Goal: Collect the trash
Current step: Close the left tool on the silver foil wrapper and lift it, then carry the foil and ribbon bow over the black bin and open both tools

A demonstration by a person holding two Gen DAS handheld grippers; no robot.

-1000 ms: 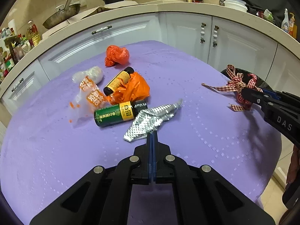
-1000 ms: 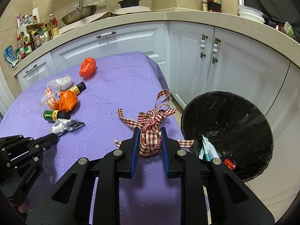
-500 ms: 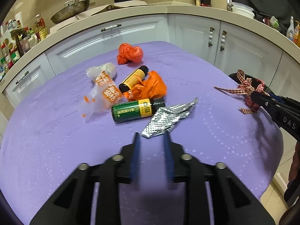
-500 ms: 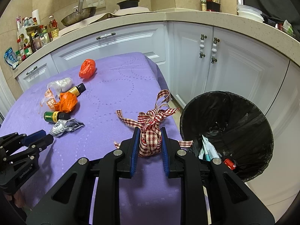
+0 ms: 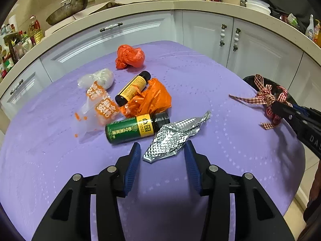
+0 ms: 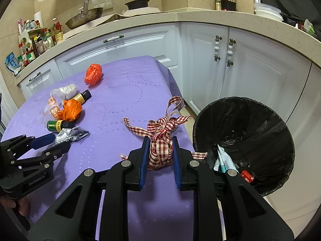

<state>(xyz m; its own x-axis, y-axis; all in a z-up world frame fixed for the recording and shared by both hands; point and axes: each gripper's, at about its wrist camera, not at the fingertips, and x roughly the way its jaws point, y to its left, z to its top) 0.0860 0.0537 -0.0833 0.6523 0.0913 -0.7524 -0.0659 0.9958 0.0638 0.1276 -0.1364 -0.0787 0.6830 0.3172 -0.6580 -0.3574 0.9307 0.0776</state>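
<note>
In the left wrist view, the left gripper [image 5: 162,151], its jaws just opened, straddles the near end of a crumpled foil wrapper [image 5: 174,135] on the purple tablecloth [image 5: 230,132] without pressing it. In the right wrist view, the right gripper [image 6: 159,147] pinches a red gingham ribbon bundle [image 6: 160,152] at the table edge beside the black-lined trash bin [image 6: 280,132].

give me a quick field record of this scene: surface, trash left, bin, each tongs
surface: table with purple cloth
trash on table: foil wrapper, green bottle, yellow bottle, orange bag, red bag, clear wrapper
bin: black-lined, beside the table edge, some trash already inside
left tongs: jaws have just been opening, now either side of the foil wrapper's near end, not pressing it
right tongs: shut on checked ribbon, by the table edge next to the bin
</note>
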